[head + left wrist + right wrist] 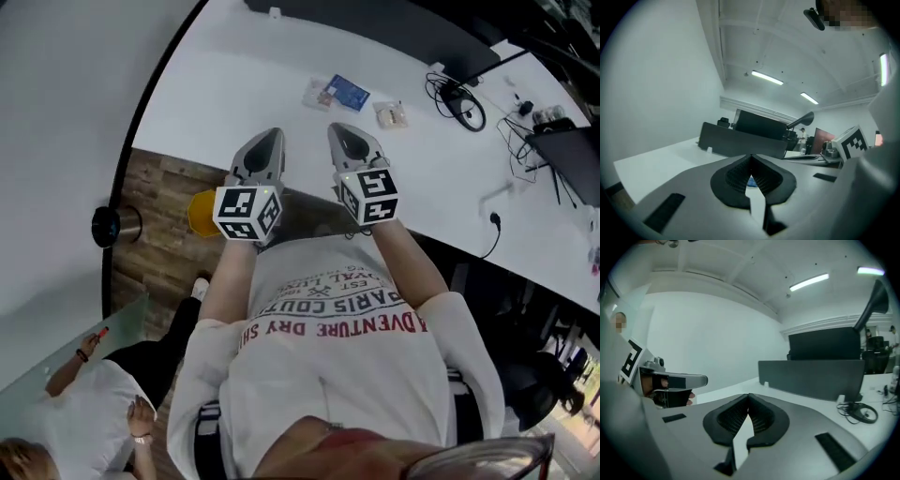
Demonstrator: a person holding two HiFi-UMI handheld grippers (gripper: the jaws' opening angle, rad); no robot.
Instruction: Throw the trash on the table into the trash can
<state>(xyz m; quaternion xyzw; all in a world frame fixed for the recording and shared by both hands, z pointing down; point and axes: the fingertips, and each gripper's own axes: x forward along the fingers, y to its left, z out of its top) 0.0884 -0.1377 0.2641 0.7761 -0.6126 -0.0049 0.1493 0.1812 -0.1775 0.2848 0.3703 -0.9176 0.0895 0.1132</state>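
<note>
Grey shells on the left gripper [272,136] and right gripper [339,131], black-and-white square patterns on the left cube [247,212] and right cube [368,195]. Plain white table [234,75]; blue packet [348,92], pale wrappers [317,92] beside it. Yellow trash can [202,214] (only a sliver showing) against brown wood-grain floor [159,225]. White shirt [328,366], red and dark lettering. Black ribbed pads [738,176], black cables [464,103].
</note>
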